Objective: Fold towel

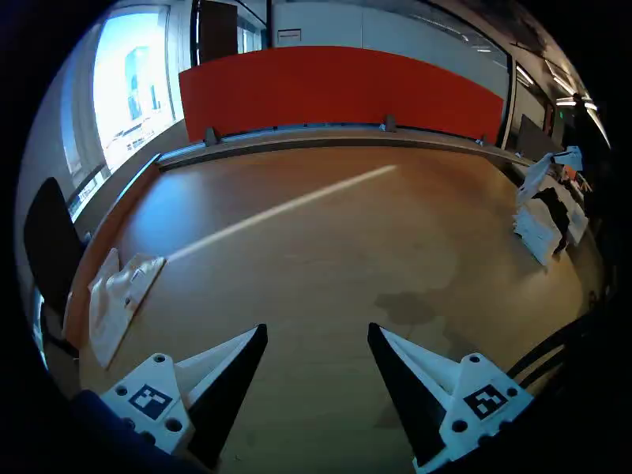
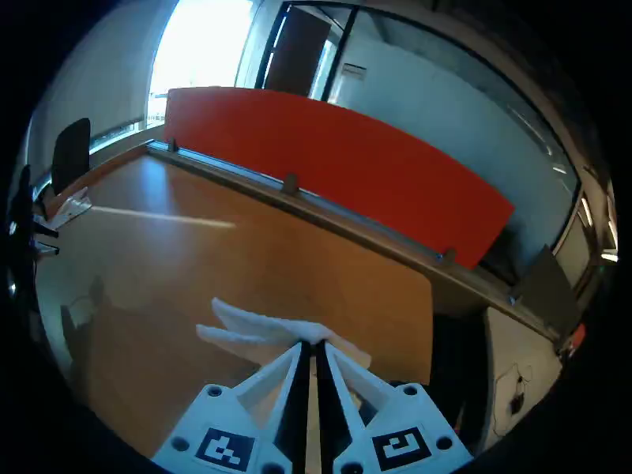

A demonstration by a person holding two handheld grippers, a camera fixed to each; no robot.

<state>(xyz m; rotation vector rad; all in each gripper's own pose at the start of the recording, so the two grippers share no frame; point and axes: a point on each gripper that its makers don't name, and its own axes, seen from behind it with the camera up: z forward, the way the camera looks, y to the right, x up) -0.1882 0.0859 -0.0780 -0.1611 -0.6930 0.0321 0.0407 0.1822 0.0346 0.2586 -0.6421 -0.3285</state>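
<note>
Rumpled white towel (image 2: 261, 325) (soft, creased)

— What lies ahead of your left gripper (image 1: 316, 340)?
— Bare table (image 1: 332, 237), from between my spread fingers right up to the red partition (image 1: 340, 91), which walls off the far edge.
— And to the sides?
— A flat pale cloth (image 1: 118, 292) lies at the left edge, with a dark chair (image 1: 51, 245) beyond it. A heap of white cloths (image 1: 545, 213) crowds the right edge.
— And the right gripper (image 2: 314, 347)?
— The towel (image 2: 268, 328) pinched at its tips blocks straight ahead. The table is open to the left and ends just to the right.
</note>
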